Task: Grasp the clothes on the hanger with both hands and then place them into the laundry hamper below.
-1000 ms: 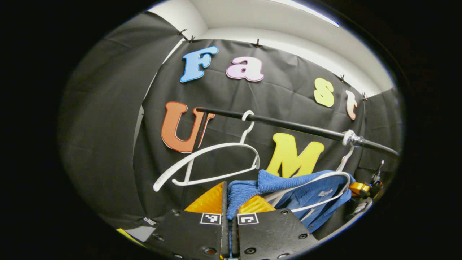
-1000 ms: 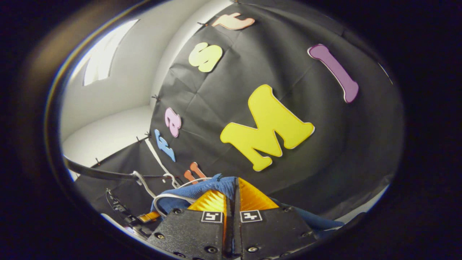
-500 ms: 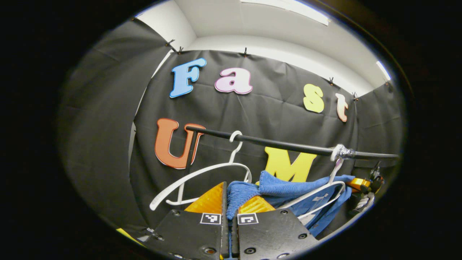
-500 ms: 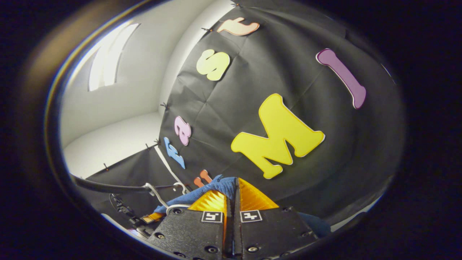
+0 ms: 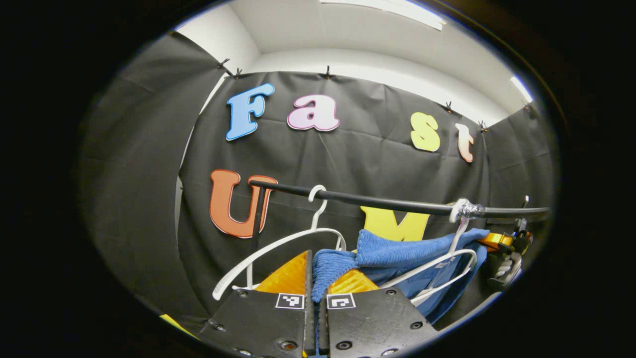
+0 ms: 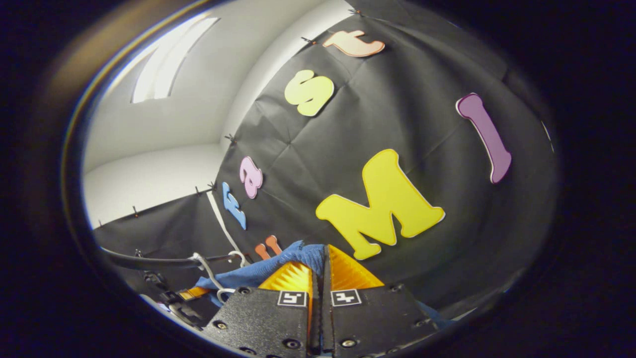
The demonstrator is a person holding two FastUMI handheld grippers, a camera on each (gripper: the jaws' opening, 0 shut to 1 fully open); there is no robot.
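Observation:
A blue knitted garment (image 5: pixel 397 251) stretches between my two grippers, just below the black rail (image 5: pixel 377 201). My left gripper (image 5: pixel 318 271) is shut on its near end, where the ribbed edge bunches between the fingers. A white hanger (image 5: pixel 437 268) still runs through the garment and hooks onto the rail at a taped spot. In the left gripper view the right gripper (image 5: pixel 497 242) shows far right, holding the other end. In the right gripper view my right gripper (image 6: pixel 322 263) is shut on the blue cloth (image 6: pixel 278 261), which peeks above the fingertips.
A second, bare white hanger (image 5: pixel 283 243) hangs on the rail to the left of the garment. The rail (image 6: pixel 149 261) crosses low left in the right gripper view, with hanger hooks (image 6: pixel 203 263) on it. Black cloth walls close in behind and on both sides.
Both grippers have risen with the garment, which now stretches flatter and nearer the rail. The right end of the cloth has come up to the rail's height.

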